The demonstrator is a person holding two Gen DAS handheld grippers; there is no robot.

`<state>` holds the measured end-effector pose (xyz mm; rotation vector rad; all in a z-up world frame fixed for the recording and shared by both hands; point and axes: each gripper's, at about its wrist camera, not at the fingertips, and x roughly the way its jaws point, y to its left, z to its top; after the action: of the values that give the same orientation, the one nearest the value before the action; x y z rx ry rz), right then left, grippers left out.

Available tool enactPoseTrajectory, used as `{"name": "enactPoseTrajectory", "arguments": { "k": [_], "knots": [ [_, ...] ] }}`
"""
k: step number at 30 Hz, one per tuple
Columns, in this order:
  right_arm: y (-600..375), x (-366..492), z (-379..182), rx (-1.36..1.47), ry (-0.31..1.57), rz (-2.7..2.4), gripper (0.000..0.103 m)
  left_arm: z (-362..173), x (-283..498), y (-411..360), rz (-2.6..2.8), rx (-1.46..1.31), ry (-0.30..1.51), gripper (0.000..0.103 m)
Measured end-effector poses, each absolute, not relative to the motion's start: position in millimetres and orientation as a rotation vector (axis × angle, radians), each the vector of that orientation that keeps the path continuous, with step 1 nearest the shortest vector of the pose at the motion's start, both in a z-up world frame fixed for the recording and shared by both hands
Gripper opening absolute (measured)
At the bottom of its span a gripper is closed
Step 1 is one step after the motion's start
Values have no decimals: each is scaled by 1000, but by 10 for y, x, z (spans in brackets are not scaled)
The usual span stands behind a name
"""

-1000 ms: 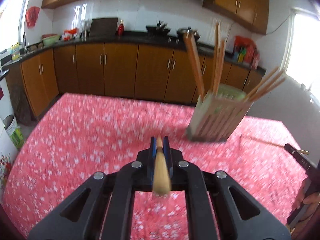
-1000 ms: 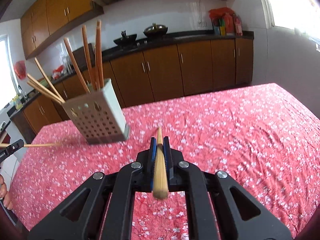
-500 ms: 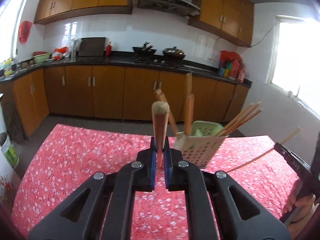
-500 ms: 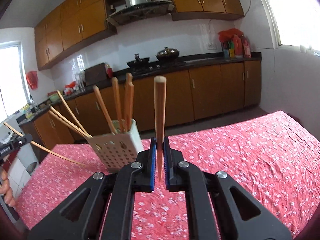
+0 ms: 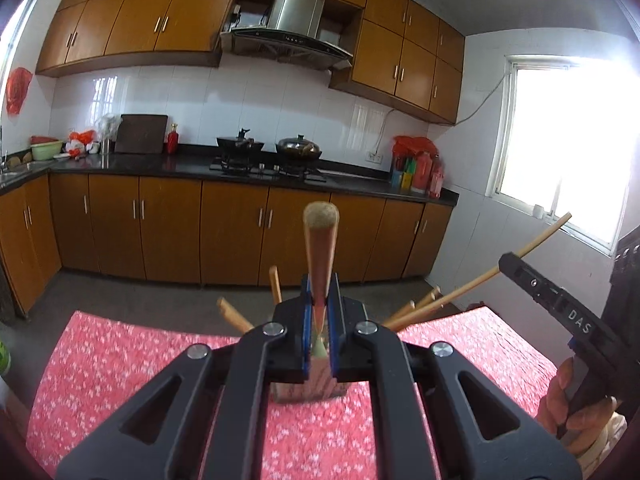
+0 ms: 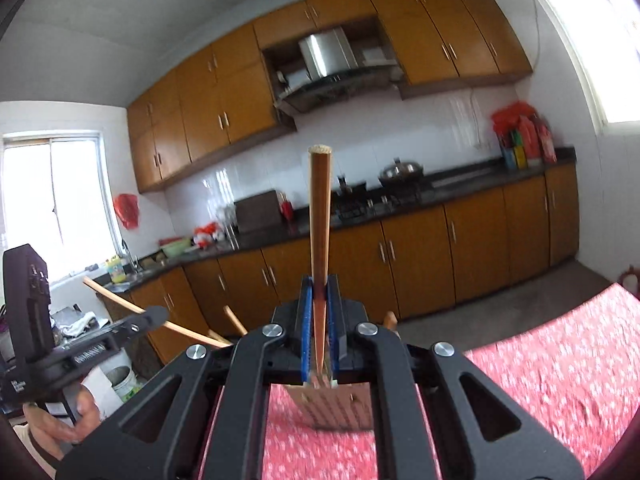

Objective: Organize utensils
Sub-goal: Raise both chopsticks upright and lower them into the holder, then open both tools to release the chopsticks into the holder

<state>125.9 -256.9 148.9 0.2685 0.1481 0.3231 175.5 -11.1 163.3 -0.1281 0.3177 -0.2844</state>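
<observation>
The left gripper point(image 5: 320, 312) is clenched on one chopstick point(image 5: 321, 248), and this chopstick stands almost upright between the blue pads, with its thick end on top and its thin end pointing down. The right gripper point(image 6: 319, 316) grasps a second chopstick point(image 6: 319, 240) in the same way, long axis near vertical. The utensil holder point(image 5: 306, 386) stands on the red flowered tablecloth point(image 5: 112, 360), straight in front of each gripper and below it, mostly hidden behind the jaws; in the right wrist view only its slatted lower part point(image 6: 340, 408) is visible. Both hands seem about equally near to it, so I cannot tell which one should go first. In my judgement the coming move is to bring each thin end over the open top and lower it in. Several chopsticks already lean out of the holder point(image 5: 416, 304), to the left and to the right, and these can be in the way. The other gripper with its stick also crosses at the right edge point(image 5: 560, 304), so the two may collide above the holder
</observation>
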Motion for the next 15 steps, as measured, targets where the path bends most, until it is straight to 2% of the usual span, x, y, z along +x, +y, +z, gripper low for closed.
{"name": "enactPoseTrajectory", "arguments": {
  "k": [4, 15],
  "knots": [
    [-2468, 1434, 1541, 231, 117, 293, 8, 1626, 1950, -254, -264, -98, 323, 8],
    [-2371, 1894, 1175, 193, 297, 234, 8, 1182, 2480, -469, -264, -67, 438, 8]
  ]
}}
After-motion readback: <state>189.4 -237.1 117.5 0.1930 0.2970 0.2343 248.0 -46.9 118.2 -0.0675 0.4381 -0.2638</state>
